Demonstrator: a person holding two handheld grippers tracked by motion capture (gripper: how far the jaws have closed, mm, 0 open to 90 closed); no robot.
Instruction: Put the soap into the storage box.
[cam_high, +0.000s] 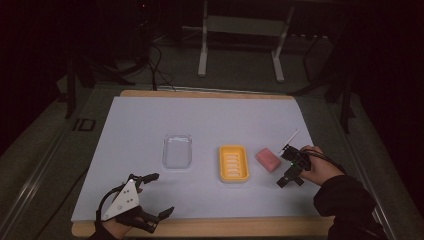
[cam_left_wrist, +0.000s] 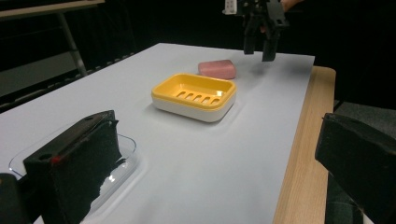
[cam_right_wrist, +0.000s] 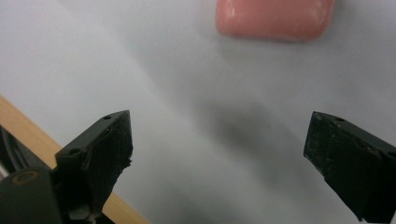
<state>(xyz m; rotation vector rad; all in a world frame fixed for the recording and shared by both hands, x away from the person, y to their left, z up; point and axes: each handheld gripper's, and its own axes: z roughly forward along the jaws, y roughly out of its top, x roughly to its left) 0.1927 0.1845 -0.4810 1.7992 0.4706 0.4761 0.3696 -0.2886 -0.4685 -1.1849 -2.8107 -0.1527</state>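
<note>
Right gripper view: smooth pink soap bar (cam_right_wrist: 274, 19), rounded corners.

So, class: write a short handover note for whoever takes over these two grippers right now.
Right gripper: open, empty, hovering just short of the pink rectangular soap bar.
Left gripper: open, empty, at the table's near edge.
Soap lies flat on the white sheet, right of the yellow slotted soap dish; clear plastic lid lies left of it.
Done: nothing grasped.
Probably left: grasp soap, place in dish.

Glossy plastic soap dish (cam_left_wrist: 195, 97), seemingly matt soap (cam_left_wrist: 217, 68).
</note>
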